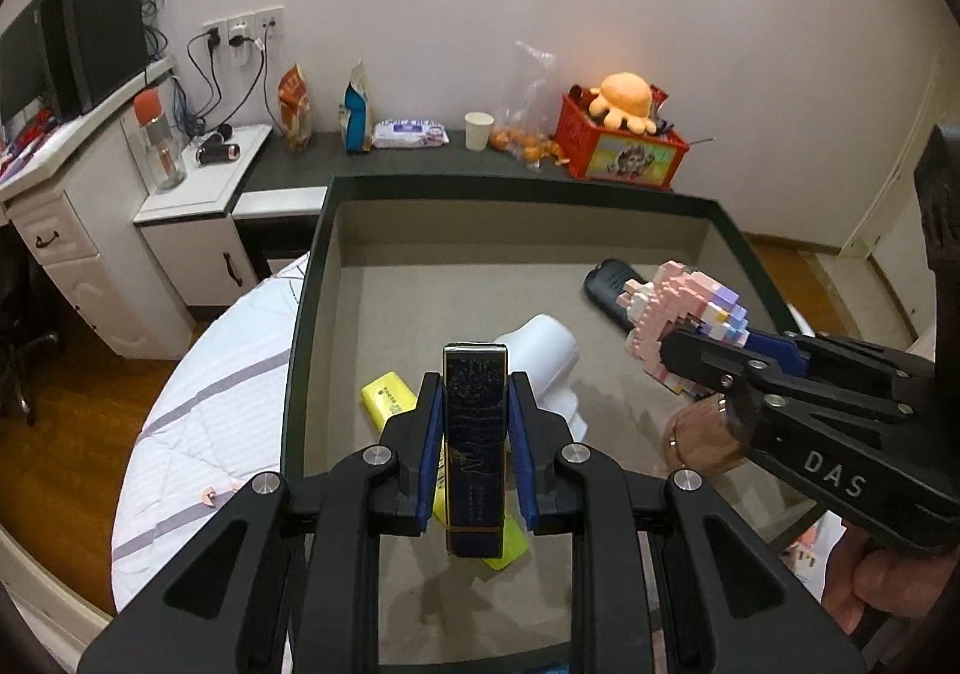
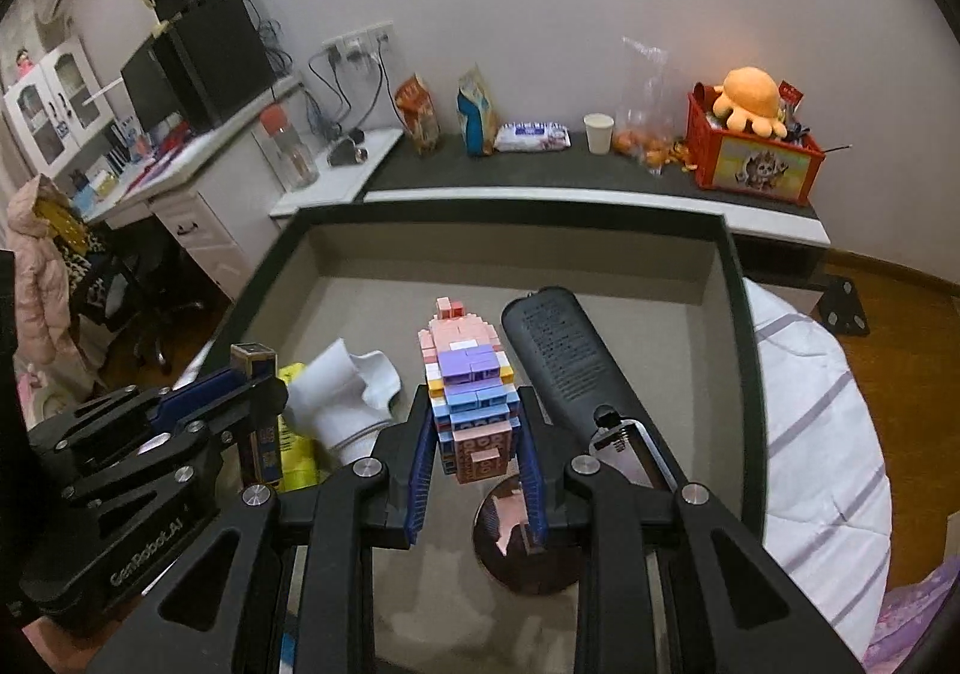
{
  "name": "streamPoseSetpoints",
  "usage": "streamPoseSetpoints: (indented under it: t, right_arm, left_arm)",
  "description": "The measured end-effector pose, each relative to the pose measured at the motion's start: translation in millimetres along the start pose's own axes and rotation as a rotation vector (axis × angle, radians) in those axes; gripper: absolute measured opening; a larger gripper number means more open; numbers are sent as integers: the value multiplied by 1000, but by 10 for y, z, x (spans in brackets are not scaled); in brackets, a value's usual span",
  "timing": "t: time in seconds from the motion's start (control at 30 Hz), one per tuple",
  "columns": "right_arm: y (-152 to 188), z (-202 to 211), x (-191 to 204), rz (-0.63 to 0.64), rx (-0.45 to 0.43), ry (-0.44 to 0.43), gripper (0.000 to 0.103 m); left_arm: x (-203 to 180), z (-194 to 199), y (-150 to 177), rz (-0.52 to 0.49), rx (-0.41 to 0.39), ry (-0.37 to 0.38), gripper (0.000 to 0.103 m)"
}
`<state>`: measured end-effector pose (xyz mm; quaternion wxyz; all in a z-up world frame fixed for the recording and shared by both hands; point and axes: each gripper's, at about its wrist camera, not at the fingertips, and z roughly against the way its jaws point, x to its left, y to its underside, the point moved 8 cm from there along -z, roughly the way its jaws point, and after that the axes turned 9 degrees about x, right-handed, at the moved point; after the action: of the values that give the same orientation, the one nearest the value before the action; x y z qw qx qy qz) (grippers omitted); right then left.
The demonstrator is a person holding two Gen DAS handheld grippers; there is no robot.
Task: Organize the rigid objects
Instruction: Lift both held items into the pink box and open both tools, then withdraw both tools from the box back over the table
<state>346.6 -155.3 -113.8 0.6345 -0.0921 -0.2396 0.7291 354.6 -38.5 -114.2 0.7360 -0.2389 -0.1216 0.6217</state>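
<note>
My left gripper [image 1: 475,392] is shut on a narrow dark blue box with gold edges [image 1: 474,434], held upright over the near part of a big dark-rimmed box [image 1: 600,191]. To its right, my right gripper [image 2: 474,398] is shut on a pink, purple and blue brick figure [image 2: 471,404], also over the big box [image 2: 510,215]. The left gripper [image 2: 258,380] and its blue box [image 2: 255,362] appear at the left of the right wrist view. A black remote [image 2: 558,362], a white plastic piece [image 2: 348,392], a yellow packet [image 2: 297,446] and a round shiny disc [image 2: 522,542] lie on the box floor.
Behind the big box a dark shelf carries a red crate with an orange plush [image 1: 621,146], a paper cup [image 1: 479,129], snack bags and a wipes pack. A bed with a white striped quilt [image 1: 204,404] lies under the box. A white desk [image 1: 72,230] stands at the left.
</note>
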Motion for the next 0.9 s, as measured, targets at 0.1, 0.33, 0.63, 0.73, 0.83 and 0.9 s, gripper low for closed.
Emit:
streamPoseSetpoints:
  t: [0.1,0.33,0.63,0.73,0.83,0.9]
  right_arm:
    - [-11,-61,-16,-8,14,14,26]
    - [-36,69,-76,-34,-24,26,65]
    - [21,540,-42,-44,-114,40,81]
    - [139,773,-7,-43,-145,38,81]
    - [324,1076,3,-48,-185,47,81]
    - [446,1235,-7,-55,-207,62,82]
  left_arm:
    - [41,-17,-10,6,3,-21,32]
    - [147,119,-2,31,-33,-76,93]
    - [116,523,107,37,-74,-94,97]
    - [63,772,190,31,-108,-106,99]
    - [-1,1036,279,20,-147,-115,100]
    - [-47,1248,386,19,-176,-124,102]
